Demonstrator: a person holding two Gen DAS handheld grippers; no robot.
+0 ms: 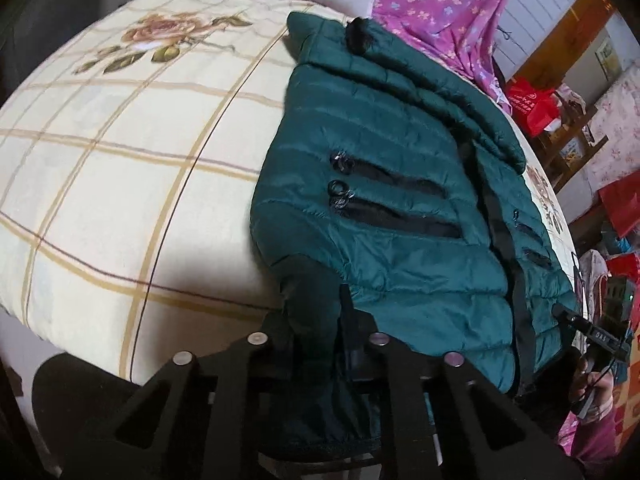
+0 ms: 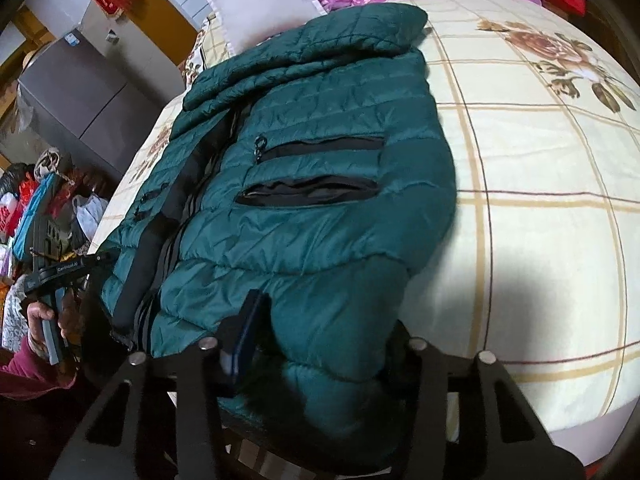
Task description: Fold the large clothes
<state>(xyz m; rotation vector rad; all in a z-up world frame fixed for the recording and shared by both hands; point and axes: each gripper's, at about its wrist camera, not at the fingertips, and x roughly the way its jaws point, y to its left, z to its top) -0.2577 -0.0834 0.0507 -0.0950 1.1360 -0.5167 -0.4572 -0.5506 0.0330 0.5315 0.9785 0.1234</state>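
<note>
Teal quilted nylon fills the near edge of both views: a padded green puffer jacket point(image 1: 400, 208) lies front-up on a cream checked bedspread printed with roses point(image 1: 120, 168), its hem hanging over the bed's near edge toward the person. The left gripper point(image 1: 340, 344) is closed down on the hem corner, fabric bunched between its black fingers. The right gripper point(image 2: 316, 344) has its jaws partly drawn in around a thick roll of the opposite hem corner; the padding appears to keep them apart, and I judge it a grip. Holding both lower corners would suit lifting the hem and carrying it toward the collar for a crosswise fold. Mid-garment, two black zipped pockets point(image 2: 312, 168) lie open to view. Farther off, the collar end rests near a white pillow point(image 2: 260, 16) and a purple flowered cloth point(image 1: 440, 4). Room clutter lies beyond.
</note>
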